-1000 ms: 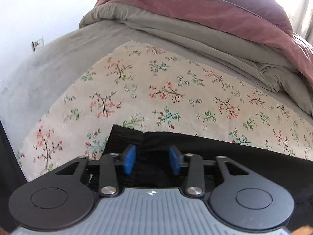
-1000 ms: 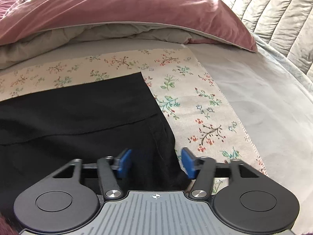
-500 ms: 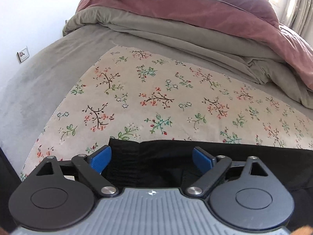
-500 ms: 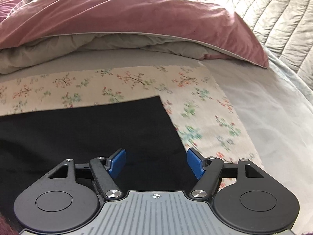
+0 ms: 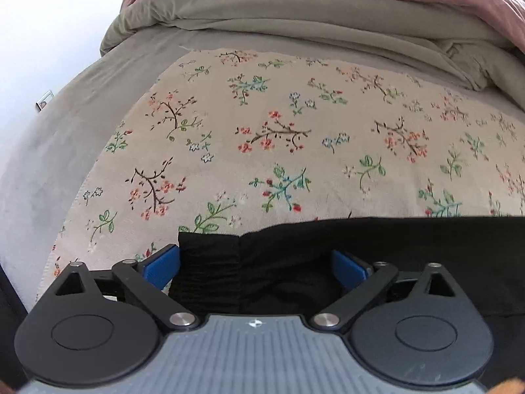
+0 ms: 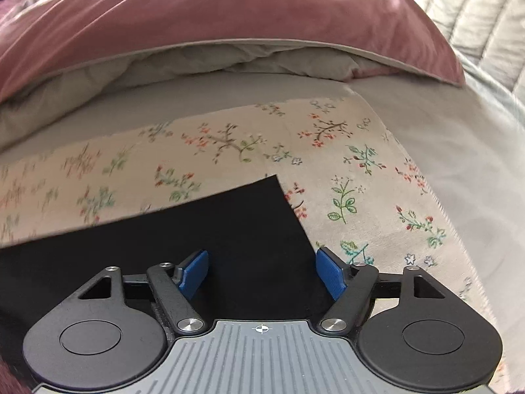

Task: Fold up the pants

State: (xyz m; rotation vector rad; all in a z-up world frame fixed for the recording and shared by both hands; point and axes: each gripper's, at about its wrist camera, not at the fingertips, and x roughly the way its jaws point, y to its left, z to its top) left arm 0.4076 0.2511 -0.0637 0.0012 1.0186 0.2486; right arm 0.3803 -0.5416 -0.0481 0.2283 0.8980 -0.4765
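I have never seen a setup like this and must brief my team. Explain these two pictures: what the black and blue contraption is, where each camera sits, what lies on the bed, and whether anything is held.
There is no robot here. A person holds a two-finger gripper in each hand, and a fisheye camera on each one looks forward along its fingers. One picture comes from the left gripper, the other from the right gripper. The blue pieces are the finger pads, on black linkages.

On the bed lies a floral cloth, and on it a pair of black pants. Behind are a grey blanket and a pink duvet.

Nothing is held: both grippers are open, pads spread wide, each over one end of the pants.
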